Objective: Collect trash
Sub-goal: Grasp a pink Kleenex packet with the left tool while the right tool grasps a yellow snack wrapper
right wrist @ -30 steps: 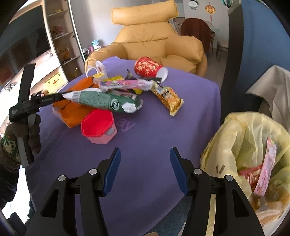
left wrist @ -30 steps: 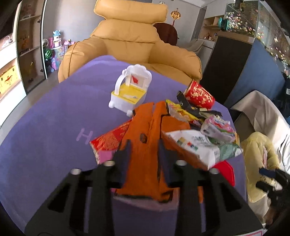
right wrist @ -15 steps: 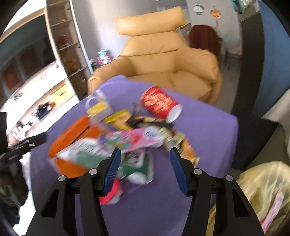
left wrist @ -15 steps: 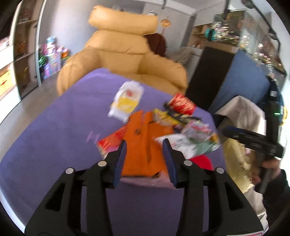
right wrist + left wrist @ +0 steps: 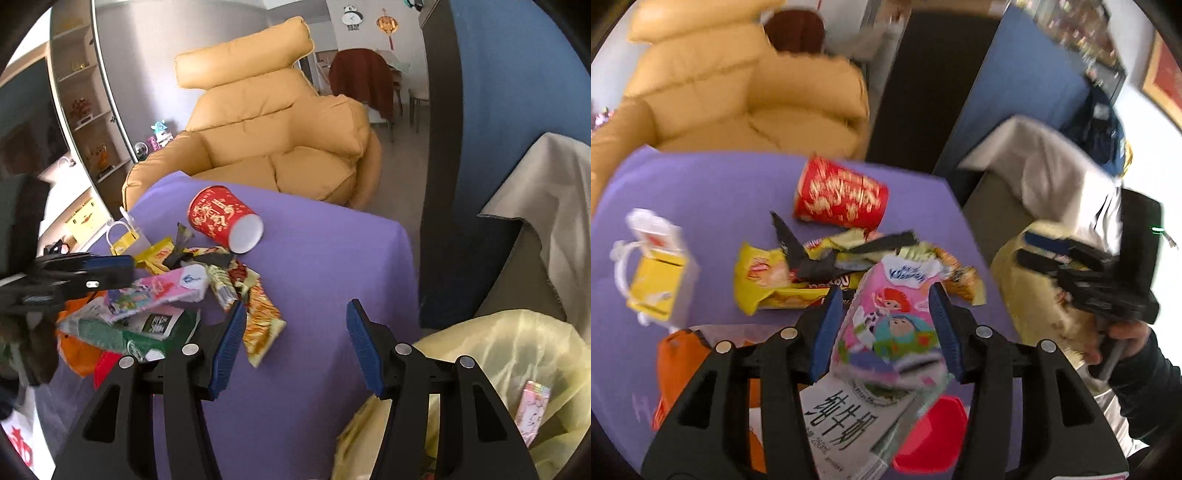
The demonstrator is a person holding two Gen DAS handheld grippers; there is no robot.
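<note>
Kleenex pack sits between just-widened left jaws; right jaws spread, empty.

Red cup sideways on purple table

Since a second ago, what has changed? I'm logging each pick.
The left gripper left the orange bag, its jaws just opening, and now straddles the pink tissue pack. The right gripper swung from the bin bag toward the pile, open and empty. The red cup stayed put.
</note>
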